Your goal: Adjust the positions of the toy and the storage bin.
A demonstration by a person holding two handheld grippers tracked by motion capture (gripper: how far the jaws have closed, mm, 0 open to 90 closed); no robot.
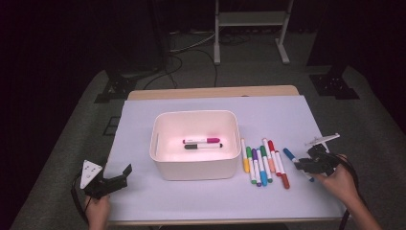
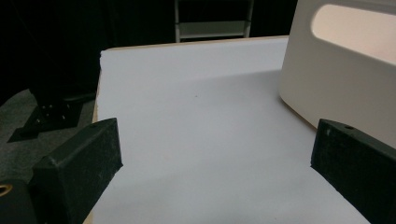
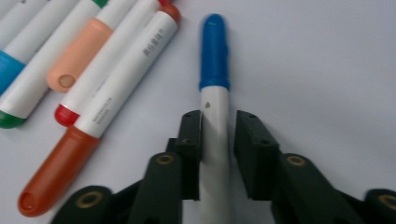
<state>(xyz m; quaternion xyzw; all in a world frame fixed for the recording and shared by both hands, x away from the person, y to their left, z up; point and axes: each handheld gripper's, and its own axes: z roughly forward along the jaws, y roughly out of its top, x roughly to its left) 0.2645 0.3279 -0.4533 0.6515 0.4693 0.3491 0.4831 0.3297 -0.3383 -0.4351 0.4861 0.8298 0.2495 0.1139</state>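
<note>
Right gripper (image 1: 305, 164) low at the near right of the table (image 1: 210, 92), over the white sheet (image 1: 191, 201). Its jaws stand narrow around the blue-capped marker (image 3: 215, 100); the two black pads flank the white barrel on both sides, and the left one looks pressed to it. A thin gap may remain on the right pad; contact there is not certain. The marker lies flat on the sheet, its blue cap pointing away from the gripper, apart from the other markers.

Row of markers (image 1: 262, 165) lies just left of the blue one, packed side by side, between it and the white bin (image 1: 195, 143). Nearest neighbours in the right gripper view: the brown-capped marker (image 3: 56, 179) and the peach-capped marker (image 3: 77, 58), a bare strip of sheet between them and the gripped marker.

Bin sits mid-table, holding a pink marker (image 1: 201, 140) and a black marker (image 1: 203, 146). Its right wall is just beside the row.

Left gripper (image 1: 117, 179) at the near left corner, jaws spread wide with nothing between them. Bare sheet ahead of it; the bin's handled wall (image 2: 336, 70) is to its right, the sheet's left edge just to its left.

Open sheet right of the blue marker up to the right edge, and a wide bare band beyond the bin.
</note>
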